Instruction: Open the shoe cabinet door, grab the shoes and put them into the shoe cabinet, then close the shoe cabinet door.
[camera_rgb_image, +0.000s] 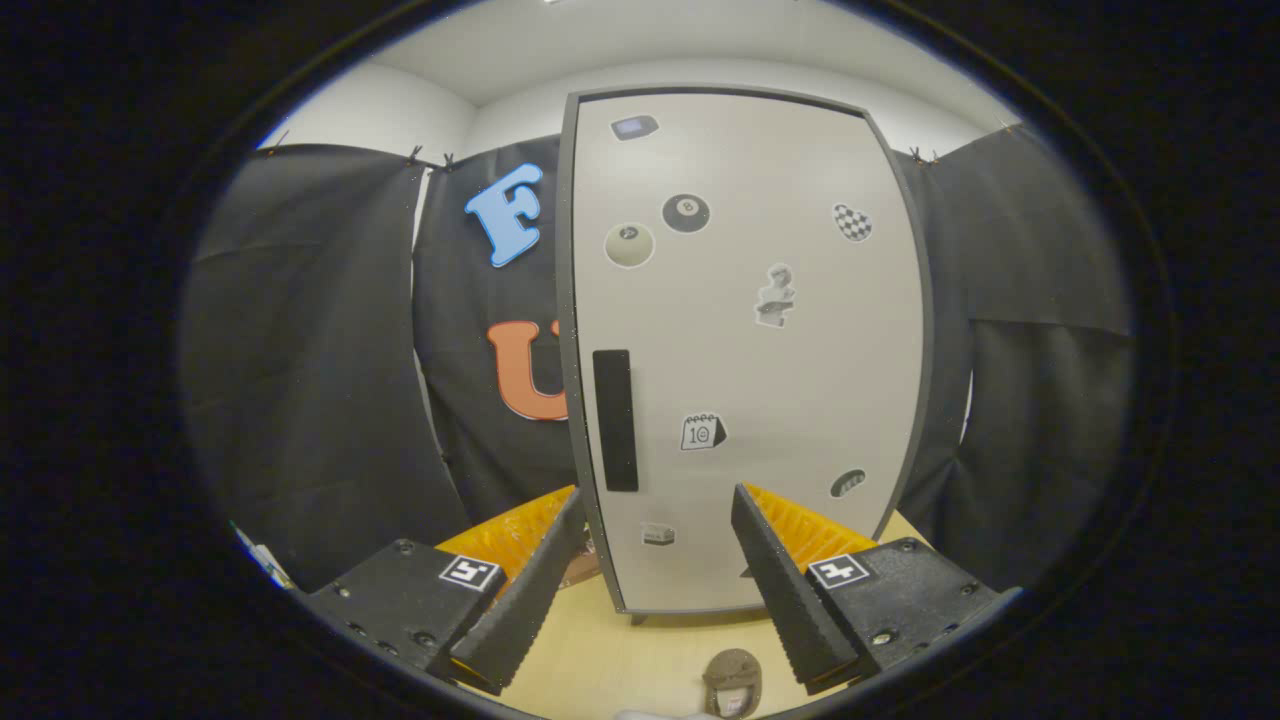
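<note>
Gripper view: the gripper (655, 505) has its fingers spread wide apart, grasping nothing. Just beyond them stands the shoe cabinet (745, 350), its pale door (800, 400) closed and dotted with stickers — a dark vertical handle (615, 420) sits ahead of the left finger.

Tool-mounted view, facing cabinet door (745, 350) — near

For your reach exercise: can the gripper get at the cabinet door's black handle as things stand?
Probably yes: the gripper is open, the door is shut ahead of it, and nothing stands before the handle.
</note>
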